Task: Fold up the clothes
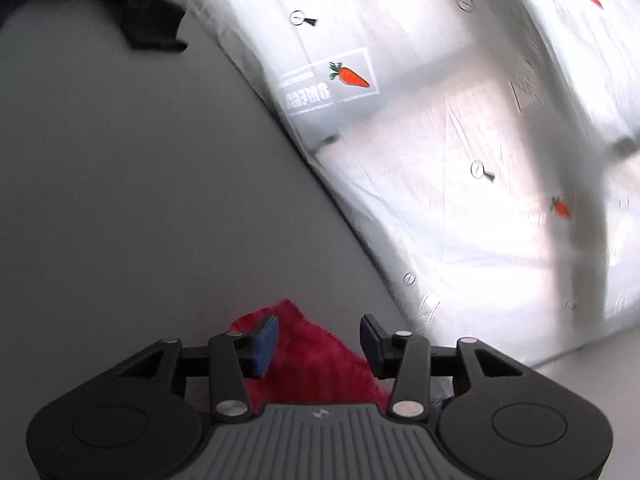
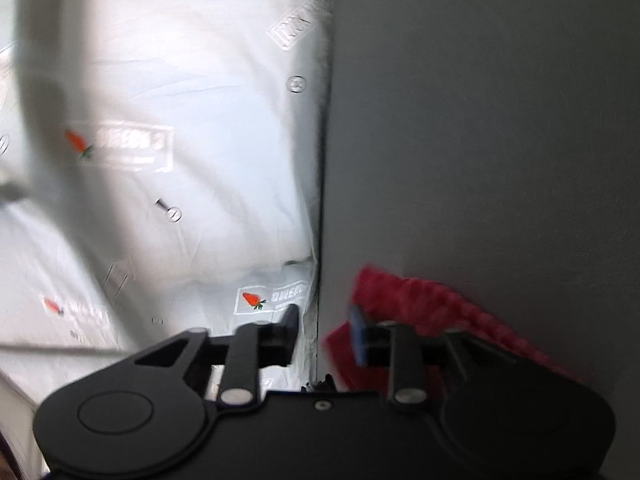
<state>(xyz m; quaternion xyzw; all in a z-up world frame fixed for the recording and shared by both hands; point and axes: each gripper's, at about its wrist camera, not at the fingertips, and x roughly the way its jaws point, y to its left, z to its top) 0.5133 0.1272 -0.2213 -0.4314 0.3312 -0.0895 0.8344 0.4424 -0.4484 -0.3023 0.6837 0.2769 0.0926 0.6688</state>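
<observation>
A red knitted garment lies on the grey surface, right under my left gripper. The left jaws stand open with the cloth showing between the blue pads, not pinched. In the right wrist view the same red garment lies at the lower right. My right gripper is open above its left edge, with one blue pad against the cloth. That view is blurred.
A white sheet printed with carrots covers the area beside the grey surface, and shows at left in the right wrist view. A dark garment lies at the far left of the grey surface.
</observation>
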